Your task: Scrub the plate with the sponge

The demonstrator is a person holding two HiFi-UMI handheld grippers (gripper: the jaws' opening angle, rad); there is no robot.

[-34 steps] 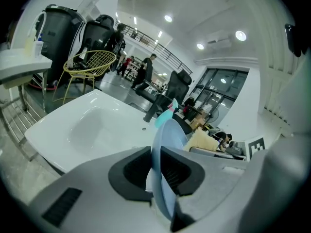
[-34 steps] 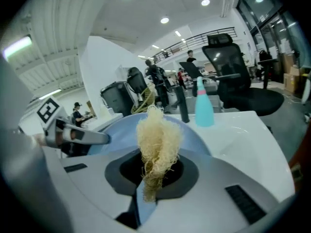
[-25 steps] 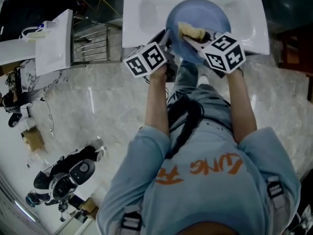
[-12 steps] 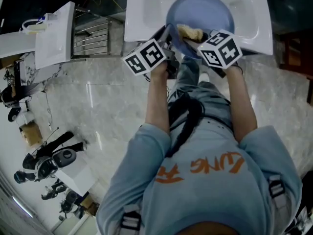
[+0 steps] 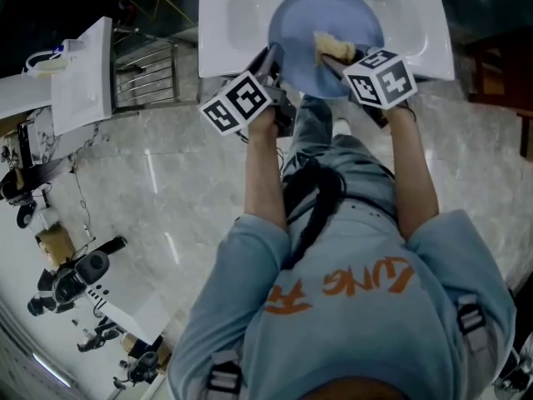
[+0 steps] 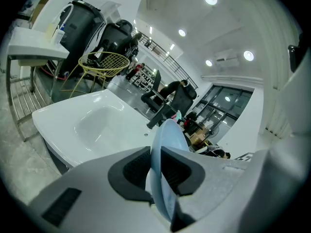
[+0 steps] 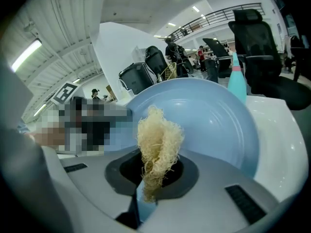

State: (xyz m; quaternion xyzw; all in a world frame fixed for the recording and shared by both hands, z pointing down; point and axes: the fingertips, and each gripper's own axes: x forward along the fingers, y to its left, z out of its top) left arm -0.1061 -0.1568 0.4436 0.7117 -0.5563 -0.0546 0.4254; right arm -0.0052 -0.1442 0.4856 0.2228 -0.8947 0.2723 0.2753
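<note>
A light blue plate is held tilted over the white sink. My left gripper is shut on the plate's left rim; in the left gripper view the plate stands edge-on between the two dark pads. My right gripper is shut on a pale yellow fibrous sponge, which lies against the right part of the plate's face. In the right gripper view the sponge sticks up between the jaws, in front of the plate.
The sink stands on a marble floor. A teal bottle stands at the sink's back edge. A metal rack and a white table lie to the left. Camera gear lies on the floor at lower left.
The sponge has slid from the plate's left-centre to its right side, and the right gripper has moved right with it. The left gripper has kept its hold on the plate's rim.
</note>
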